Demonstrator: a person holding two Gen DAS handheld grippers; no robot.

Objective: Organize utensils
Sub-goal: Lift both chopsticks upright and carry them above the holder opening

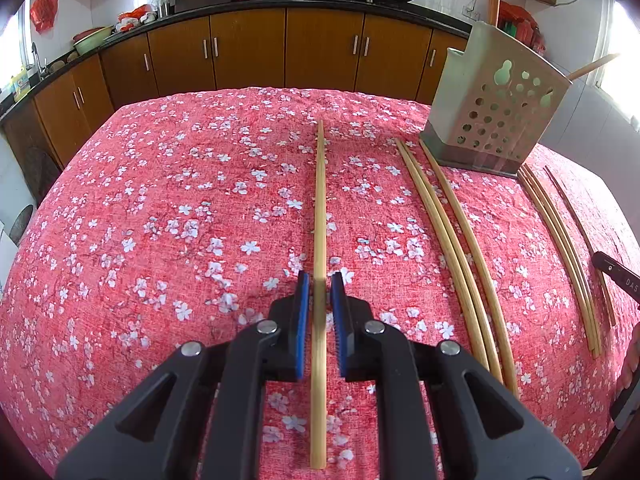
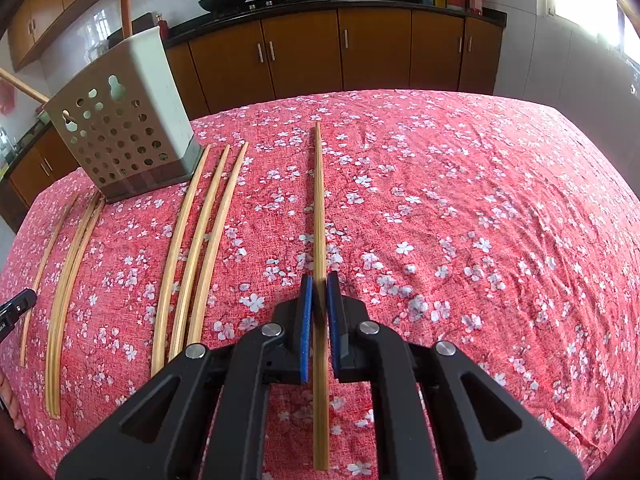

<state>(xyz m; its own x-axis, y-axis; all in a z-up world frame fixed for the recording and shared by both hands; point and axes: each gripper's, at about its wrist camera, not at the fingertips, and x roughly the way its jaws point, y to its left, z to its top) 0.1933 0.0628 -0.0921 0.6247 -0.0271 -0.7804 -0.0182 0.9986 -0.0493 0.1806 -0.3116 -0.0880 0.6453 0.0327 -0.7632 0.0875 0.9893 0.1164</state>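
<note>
Each tool straddles its own chopstick: left tool (image 1: 320, 280) spread around one (image 1: 320, 200), right tool (image 2: 319, 280) nearly pinching another (image 2: 319, 200), probably headed for the holder (image 2: 120, 120) near the counter's far edge.

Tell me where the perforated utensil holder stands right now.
The utensil holder stands upright on the floral tablecloth at the far side: upper right in the left wrist view, upper left in the right wrist view, with loose chopsticks lying by its base.

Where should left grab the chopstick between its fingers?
Pinch the chopstick across its thin width at the thicker near end, coming straight down. It lies flat on the cloth, lengthwise between the left gripper fingers, clear of other sticks.
</note>
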